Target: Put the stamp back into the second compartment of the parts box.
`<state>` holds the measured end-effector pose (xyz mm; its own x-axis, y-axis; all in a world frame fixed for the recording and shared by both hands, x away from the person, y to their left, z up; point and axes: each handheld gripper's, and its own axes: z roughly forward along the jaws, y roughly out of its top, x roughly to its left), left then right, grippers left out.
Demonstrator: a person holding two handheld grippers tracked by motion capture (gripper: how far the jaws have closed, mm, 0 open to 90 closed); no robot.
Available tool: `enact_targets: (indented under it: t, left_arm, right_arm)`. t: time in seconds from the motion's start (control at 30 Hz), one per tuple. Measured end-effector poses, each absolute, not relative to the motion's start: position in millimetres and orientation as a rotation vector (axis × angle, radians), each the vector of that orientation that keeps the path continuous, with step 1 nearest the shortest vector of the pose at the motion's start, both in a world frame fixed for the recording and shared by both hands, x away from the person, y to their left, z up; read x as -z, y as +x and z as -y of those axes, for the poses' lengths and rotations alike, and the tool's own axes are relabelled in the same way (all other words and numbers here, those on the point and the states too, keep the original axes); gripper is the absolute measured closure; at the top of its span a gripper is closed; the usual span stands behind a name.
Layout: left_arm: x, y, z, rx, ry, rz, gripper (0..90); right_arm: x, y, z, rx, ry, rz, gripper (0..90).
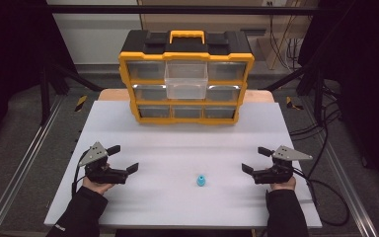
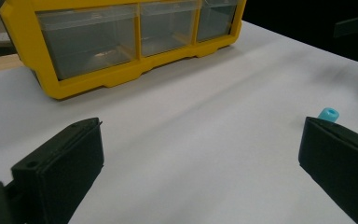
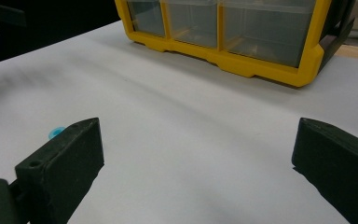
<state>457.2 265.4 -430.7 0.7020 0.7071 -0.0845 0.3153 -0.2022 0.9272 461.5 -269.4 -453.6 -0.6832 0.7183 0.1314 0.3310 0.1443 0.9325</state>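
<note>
A small blue plastic piece (image 1: 201,180) stands on the white table top (image 1: 187,148), near the front and between both hands. My left gripper (image 1: 123,159) rests at the front left, open and empty, with the blue piece (image 2: 328,114) peeking over its right jaw. My right gripper (image 1: 255,160) sits at the front right, open and empty; the blue piece (image 3: 56,132) shows just behind its left jaw. A yellow and black drawer organizer (image 1: 186,79) stands at the back. Its clear upper middle drawer (image 1: 186,79) is pulled out toward me.
The organizer's other clear drawers (image 2: 91,42) are pushed in. Wide bare table lies between the grippers and the organizer (image 3: 242,37). Metal rails (image 1: 24,163) and cables (image 1: 325,197) run beside the table edges.
</note>
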Motion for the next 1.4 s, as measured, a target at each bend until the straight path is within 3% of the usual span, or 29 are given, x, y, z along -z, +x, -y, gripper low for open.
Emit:
enact_targets:
  t: [1.4]
  left_arm:
    - [430.5, 453.2, -217.7, -0.383, 1.871, -0.751, 0.0]
  right_arm:
    - [453.8, 461.4, 269.5, -1.544, 1.013, -2.088, 2.6]
